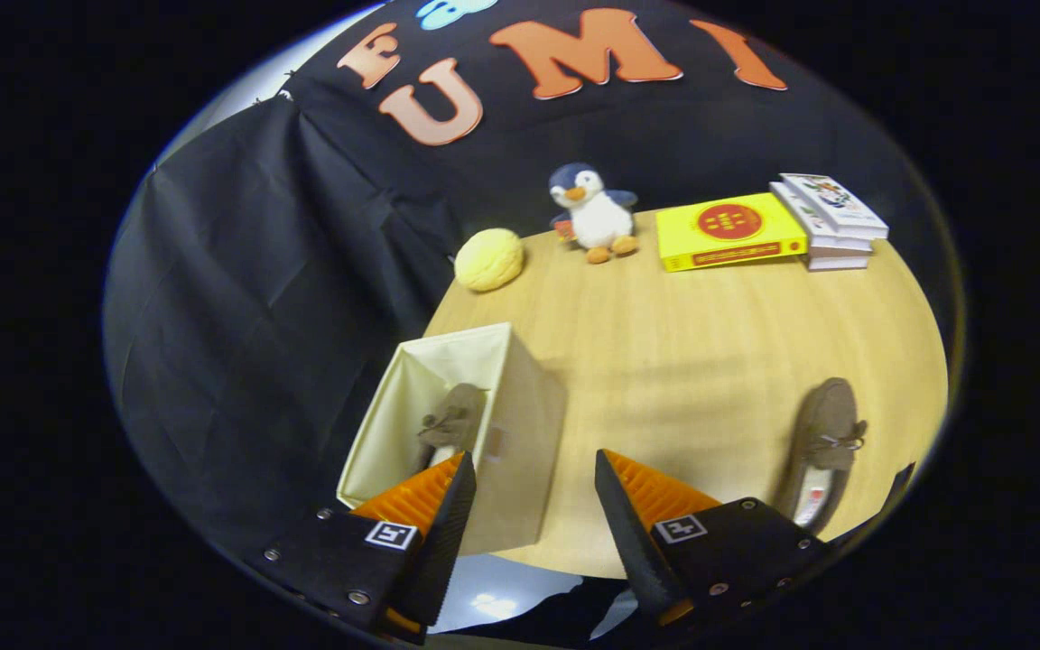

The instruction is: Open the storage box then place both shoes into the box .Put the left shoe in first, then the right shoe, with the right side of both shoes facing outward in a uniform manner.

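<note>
The jaws point(533, 469) stood open and empty at the bottom of the frame. Lower left, the open cream fabric storage box point(520, 424) held one brown moccasin point(455, 420), while the other brown moccasin point(822, 447) lay lower right on the wooden desk point(691, 352), well apart from the box

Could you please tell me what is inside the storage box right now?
One brown shoe stands inside the storage box; its lower part is hidden behind a finger of the open gripper.
</note>
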